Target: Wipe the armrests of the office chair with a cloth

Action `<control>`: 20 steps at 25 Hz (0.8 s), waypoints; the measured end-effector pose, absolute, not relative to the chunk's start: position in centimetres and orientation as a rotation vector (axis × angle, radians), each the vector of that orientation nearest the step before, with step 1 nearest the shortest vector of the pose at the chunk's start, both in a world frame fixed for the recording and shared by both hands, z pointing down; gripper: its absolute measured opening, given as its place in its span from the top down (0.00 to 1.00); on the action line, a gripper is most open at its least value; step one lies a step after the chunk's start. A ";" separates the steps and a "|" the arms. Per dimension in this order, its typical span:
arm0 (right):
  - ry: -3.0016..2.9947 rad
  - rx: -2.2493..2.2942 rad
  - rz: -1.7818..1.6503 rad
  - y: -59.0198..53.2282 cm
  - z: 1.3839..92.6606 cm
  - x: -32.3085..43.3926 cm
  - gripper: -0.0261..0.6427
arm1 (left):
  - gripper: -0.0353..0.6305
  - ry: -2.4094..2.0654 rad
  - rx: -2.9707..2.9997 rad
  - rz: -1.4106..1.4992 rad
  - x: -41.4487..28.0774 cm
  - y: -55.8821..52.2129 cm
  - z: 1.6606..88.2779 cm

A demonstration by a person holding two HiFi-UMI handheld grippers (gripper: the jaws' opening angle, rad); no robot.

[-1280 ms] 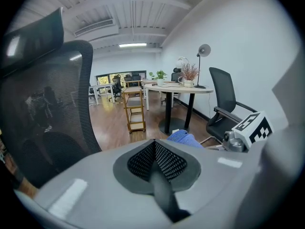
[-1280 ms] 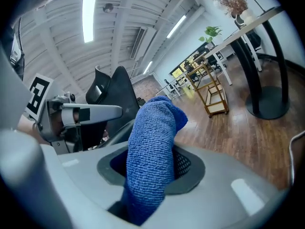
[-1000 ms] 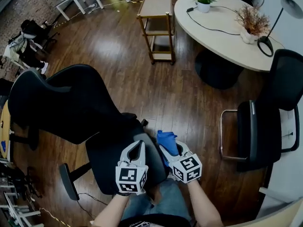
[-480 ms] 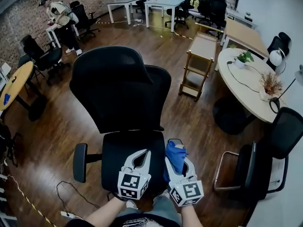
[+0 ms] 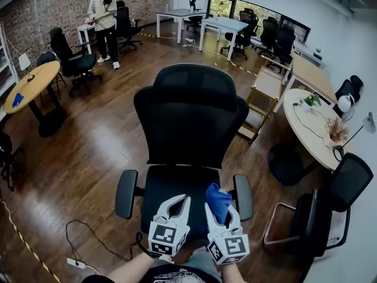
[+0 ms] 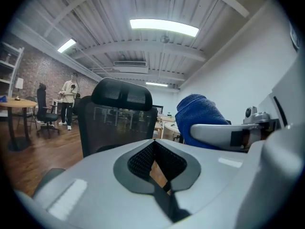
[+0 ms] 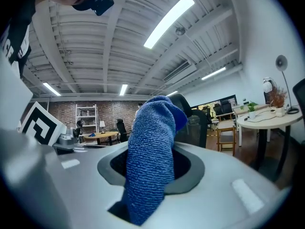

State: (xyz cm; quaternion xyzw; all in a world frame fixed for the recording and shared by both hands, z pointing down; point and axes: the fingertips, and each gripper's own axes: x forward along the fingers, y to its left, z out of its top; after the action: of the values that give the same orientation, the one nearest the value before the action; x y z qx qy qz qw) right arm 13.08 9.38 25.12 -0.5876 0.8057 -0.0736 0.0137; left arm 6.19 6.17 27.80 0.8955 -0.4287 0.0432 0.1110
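L grip (image 5: 181, 199) jaws pinched together, empty | R grip (image 5: 221, 207) clamped on blue cloth (image 5: 216, 196) | both over chair seat (image 5: 171, 184) | armrest (image 5: 242, 197) just 3 o'clock of cloth

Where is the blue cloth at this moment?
Head view, low and right of centre: the blue cloth is clamped in the right gripper, above the office chair seat, beside the armrest at the view's right.

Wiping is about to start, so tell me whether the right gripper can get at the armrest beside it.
Probably yes. The right gripper holds the blue cloth in its jaws, and the armrest lies close beside it, bare, with nothing between them in the head view.
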 end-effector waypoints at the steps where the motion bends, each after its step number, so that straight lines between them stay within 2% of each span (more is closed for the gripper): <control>1: 2.509 -1.833 -0.224 9.7 24.9 12.4 0.75 | 0.94 -1.256 2.633 0.115 5.5 6.6 27.4; 20: 2.562 -1.844 -0.158 11.6 23.1 5.0 0.75 | 0.94 -1.206 2.638 0.009 -0.5 9.6 25.9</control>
State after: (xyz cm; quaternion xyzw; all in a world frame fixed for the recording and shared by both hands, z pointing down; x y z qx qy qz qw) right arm 5.00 11.63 23.10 -0.5835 0.8105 -0.0501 -0.0095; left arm -0.54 9.56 25.88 0.9028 -0.4128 0.0032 0.1203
